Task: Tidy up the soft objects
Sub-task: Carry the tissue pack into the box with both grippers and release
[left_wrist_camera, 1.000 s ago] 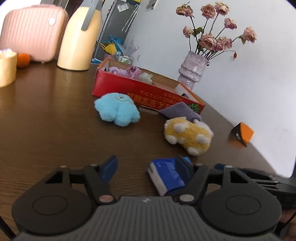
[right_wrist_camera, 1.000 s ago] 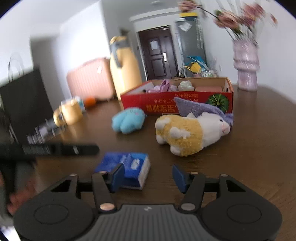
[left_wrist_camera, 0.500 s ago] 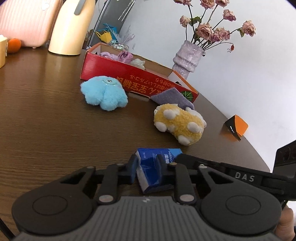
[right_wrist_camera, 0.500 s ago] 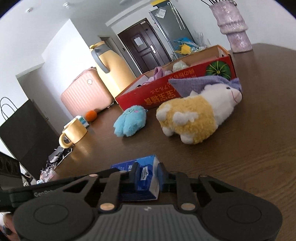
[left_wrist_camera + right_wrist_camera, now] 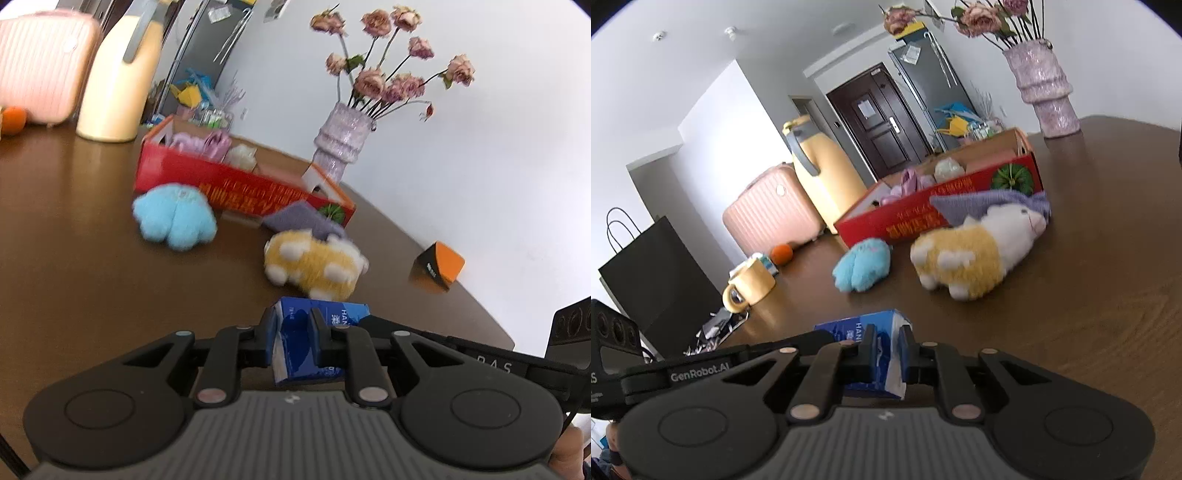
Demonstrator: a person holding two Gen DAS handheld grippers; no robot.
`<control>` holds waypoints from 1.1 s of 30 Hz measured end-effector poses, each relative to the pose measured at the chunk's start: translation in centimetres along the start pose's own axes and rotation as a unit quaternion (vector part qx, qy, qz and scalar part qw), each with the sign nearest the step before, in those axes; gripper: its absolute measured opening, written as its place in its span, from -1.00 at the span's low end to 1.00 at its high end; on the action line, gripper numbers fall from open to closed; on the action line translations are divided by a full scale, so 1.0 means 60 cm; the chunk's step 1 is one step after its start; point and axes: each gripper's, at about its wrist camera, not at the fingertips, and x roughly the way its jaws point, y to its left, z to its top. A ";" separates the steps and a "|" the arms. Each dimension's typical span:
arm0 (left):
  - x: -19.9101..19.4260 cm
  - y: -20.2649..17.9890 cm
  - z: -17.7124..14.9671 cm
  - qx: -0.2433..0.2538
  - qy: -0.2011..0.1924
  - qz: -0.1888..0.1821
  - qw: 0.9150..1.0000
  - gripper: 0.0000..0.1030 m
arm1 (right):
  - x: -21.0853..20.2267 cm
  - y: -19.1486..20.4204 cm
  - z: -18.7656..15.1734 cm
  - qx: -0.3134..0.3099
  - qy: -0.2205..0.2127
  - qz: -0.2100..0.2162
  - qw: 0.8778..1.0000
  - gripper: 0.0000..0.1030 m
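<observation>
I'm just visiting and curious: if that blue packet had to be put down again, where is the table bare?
Bare brown wooden table lies left of the fluffy light-blue plush toy, towards the cream-yellow jug. More lies right of the yellow-and-white plush sheep, towards the lilac ribbed vase. It is crowded along the red cardboard box, where both toys and a purple cloth sit close together.

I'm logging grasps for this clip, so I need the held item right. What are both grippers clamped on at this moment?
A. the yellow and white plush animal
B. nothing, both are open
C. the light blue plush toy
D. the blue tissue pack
D: the blue tissue pack sits pinched between the fingers of the left gripper and of the right gripper, while both plush toys lie free on the table.
</observation>
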 end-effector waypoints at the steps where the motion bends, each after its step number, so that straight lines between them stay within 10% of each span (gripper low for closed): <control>1: 0.005 -0.003 0.012 0.003 -0.005 -0.001 1.000 -0.64 | 0.000 0.001 0.006 -0.003 -0.004 -0.001 1.000 -0.77; 12: 0.223 -0.013 0.280 0.006 -0.024 -0.040 0.999 -0.64 | 0.090 -0.049 0.253 -0.015 -0.081 -0.004 0.997 -0.77; 24: 0.540 0.030 0.362 -0.026 0.111 0.011 0.993 -0.63 | 0.357 -0.194 0.437 -0.017 0.028 -0.137 0.990 -0.67; 30: 0.519 0.032 0.360 0.007 0.094 0.014 0.995 -0.53 | 0.377 -0.183 0.403 -0.089 0.014 -0.197 0.976 -0.43; 33: 0.462 0.025 0.380 0.066 0.049 0.058 0.995 0.05 | 0.356 -0.165 0.410 -0.118 0.007 -0.200 0.973 -0.31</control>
